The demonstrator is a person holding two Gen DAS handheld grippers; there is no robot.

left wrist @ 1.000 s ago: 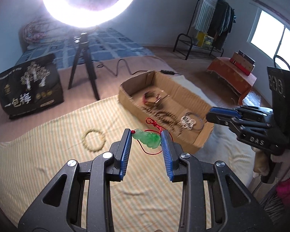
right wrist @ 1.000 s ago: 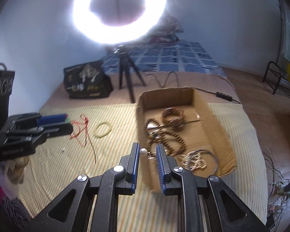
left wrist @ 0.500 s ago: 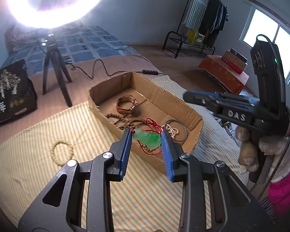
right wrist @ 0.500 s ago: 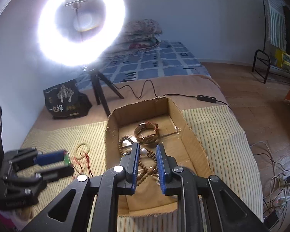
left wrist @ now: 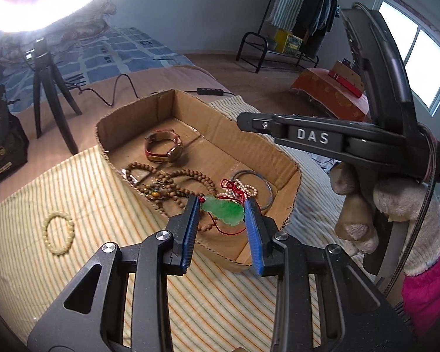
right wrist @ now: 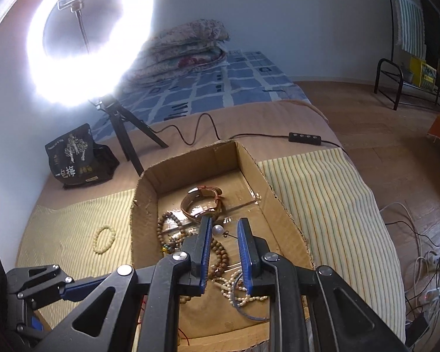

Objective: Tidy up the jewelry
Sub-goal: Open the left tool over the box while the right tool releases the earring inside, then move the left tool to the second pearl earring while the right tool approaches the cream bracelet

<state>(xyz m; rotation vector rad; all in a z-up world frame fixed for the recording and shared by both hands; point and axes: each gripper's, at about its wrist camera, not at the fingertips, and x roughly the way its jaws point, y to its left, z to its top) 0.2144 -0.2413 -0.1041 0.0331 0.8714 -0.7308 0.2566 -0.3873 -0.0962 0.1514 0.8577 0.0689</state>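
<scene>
At the left of the left wrist frame, a pale bead bracelet (left wrist: 58, 232) is still lying on the striped cloth (left wrist: 82, 182), outside the box. At centre, the left gripper (left wrist: 222, 209) is staying clamped on the green jade pendant (left wrist: 223, 209), which has travelled from over the cloth to above the cardboard box (left wrist: 290, 173), red cord (left wrist: 234, 189) trailing. In the right wrist frame, the right gripper (right wrist: 224, 236) is also arriving over the box, a pearl earring (right wrist: 218, 230) pinched against its left finger. Both drops look imminent.
</scene>
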